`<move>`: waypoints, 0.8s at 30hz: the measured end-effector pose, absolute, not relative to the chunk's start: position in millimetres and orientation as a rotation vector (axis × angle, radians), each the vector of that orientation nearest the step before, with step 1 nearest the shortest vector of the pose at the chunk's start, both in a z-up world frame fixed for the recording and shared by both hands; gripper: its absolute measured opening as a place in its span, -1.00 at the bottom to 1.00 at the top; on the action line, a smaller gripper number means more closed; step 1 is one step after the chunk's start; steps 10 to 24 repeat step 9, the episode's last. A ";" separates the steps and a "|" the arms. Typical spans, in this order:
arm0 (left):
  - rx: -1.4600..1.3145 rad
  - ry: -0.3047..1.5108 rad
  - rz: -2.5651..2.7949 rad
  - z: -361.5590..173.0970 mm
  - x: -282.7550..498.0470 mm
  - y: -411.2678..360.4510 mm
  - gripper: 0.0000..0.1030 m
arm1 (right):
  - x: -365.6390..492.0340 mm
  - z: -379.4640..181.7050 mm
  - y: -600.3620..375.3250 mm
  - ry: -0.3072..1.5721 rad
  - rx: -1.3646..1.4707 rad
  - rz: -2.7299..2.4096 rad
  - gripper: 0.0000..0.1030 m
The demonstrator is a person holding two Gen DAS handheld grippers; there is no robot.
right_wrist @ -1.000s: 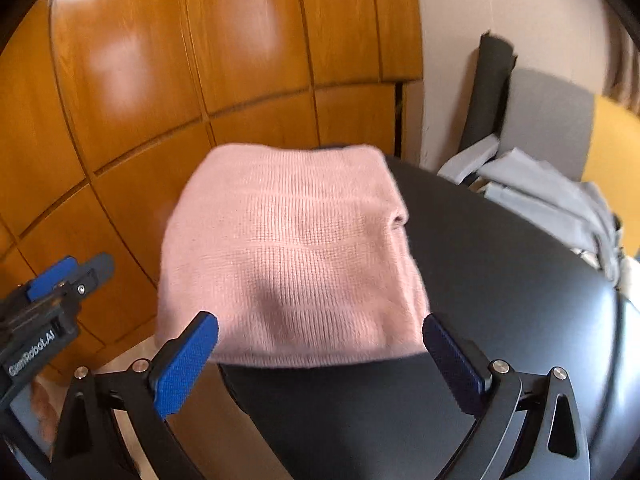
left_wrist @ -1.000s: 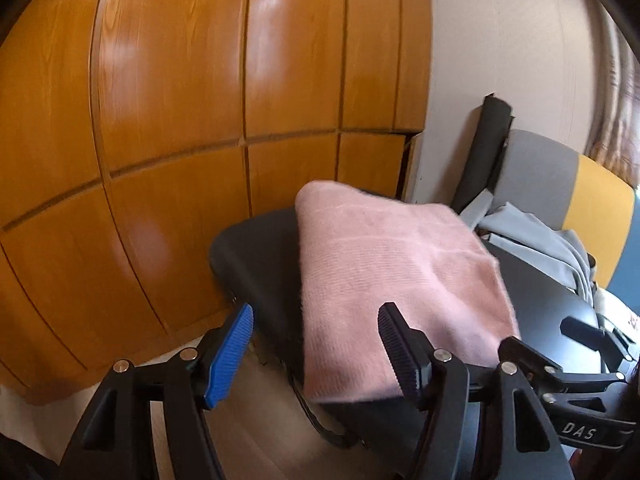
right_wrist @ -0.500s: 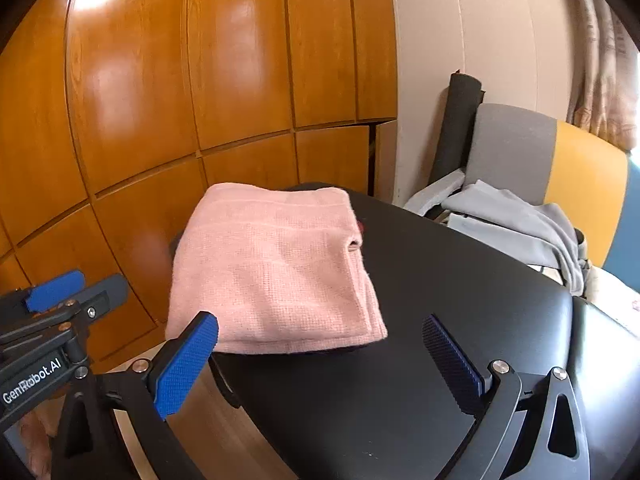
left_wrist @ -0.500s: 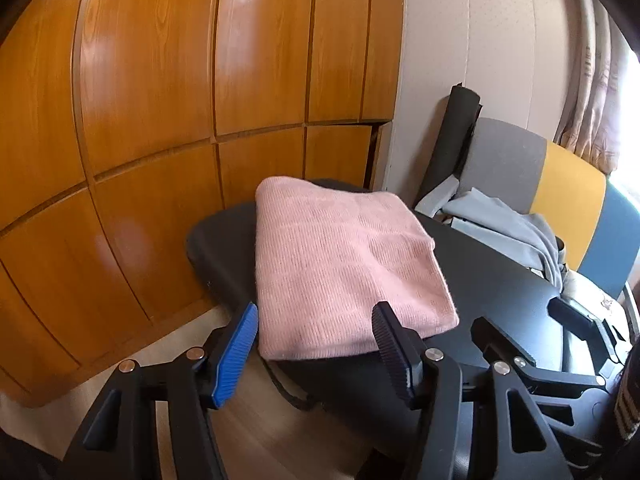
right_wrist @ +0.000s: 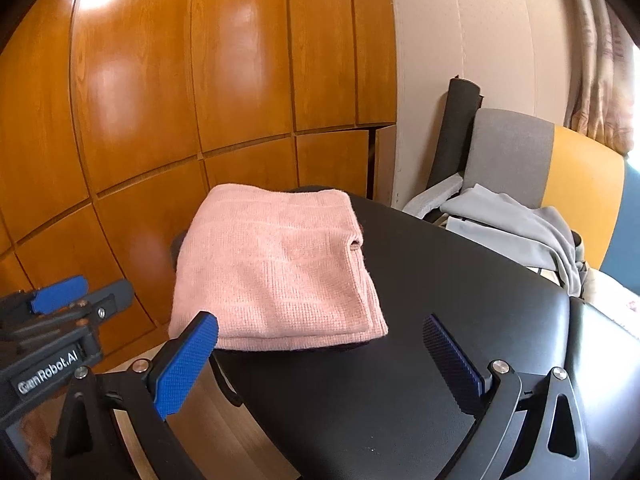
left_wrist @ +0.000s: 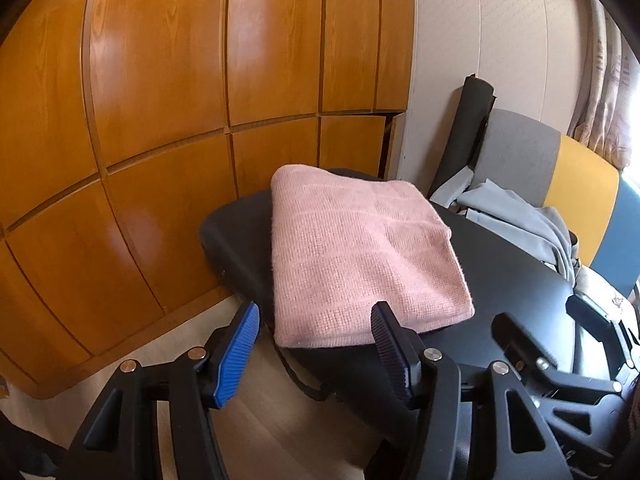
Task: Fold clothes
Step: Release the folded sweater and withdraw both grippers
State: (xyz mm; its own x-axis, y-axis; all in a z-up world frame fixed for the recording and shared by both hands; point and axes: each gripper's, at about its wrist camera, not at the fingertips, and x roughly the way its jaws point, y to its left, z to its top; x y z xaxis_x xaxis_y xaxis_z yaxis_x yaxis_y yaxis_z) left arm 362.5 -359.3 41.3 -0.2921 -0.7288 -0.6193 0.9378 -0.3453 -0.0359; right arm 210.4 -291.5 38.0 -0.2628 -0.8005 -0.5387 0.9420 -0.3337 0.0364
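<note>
Both grippers, left gripper [left_wrist: 316,344] and right gripper [right_wrist: 320,354], had black frames, silver screws and ribbed blue pads [right_wrist: 186,366]; one bore "GenRobot.AI" lettering.

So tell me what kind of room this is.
Most likely a bedroom or living room at home. Glossy wooden wardrobe doors fill one wall, a curtain hangs at a window, and a folded pink garment lies on a black surface beside a chair draped with grey clothes.

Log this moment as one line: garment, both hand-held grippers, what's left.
pink garment: folded, on black surface | left hand-held gripper: open, empty | right hand-held gripper: open, empty | grey clothes: unfolded, on chair
</note>
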 end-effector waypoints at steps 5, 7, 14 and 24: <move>0.619 0.473 -1.855 36.8 361.8 -357.2 -0.02 | 206.8 36.3 -288.9 0.341 0.574 -1.847 1.00; 0.618 0.455 -1.856 36.3 361.2 -355.3 -0.05 | 205.1 34.2 -288.2 0.340 0.581 -1.849 1.00; 0.625 0.454 -1.857 35.4 360.8 -354.2 -0.05 | 203.0 32.0 -287.6 0.338 0.591 -1.850 1.00; 0.625 0.454 -1.857 35.4 360.8 -354.2 -0.05 | 203.0 32.0 -287.6 0.338 0.591 -1.850 1.00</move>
